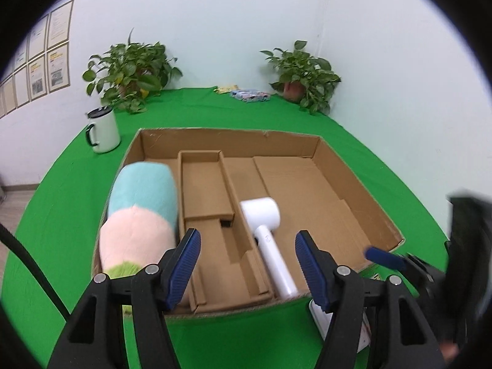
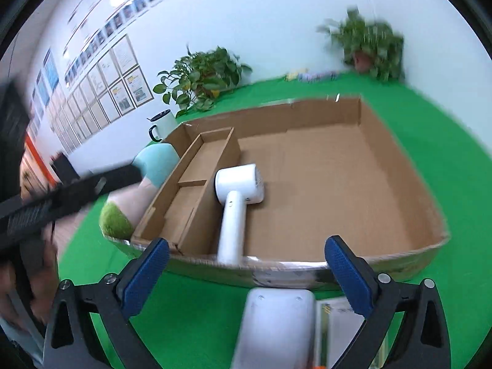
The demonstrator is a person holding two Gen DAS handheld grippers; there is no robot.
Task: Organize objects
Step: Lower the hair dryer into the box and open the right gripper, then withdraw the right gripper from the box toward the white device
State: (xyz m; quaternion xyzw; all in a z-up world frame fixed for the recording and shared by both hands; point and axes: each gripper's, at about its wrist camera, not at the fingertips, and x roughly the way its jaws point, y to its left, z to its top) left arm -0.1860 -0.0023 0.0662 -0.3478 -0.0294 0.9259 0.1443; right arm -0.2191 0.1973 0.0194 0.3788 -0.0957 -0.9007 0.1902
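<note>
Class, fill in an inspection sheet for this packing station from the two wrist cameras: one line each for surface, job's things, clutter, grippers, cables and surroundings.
Surface: green cloth covers the table.
Job's things: open cardboard box with inner dividers; white hair dryer lying inside, handle toward the cameras; pastel plush toy along the box's left wall; flat white device on the cloth outside the box's near wall.
Clutter: white mug left of the box; small packets at the far edge.
Grippers: left gripper open, empty; right gripper open above the white device.
Cables: black cable at left.
Surroundings: two potted plants, framed papers on the wall.
</note>
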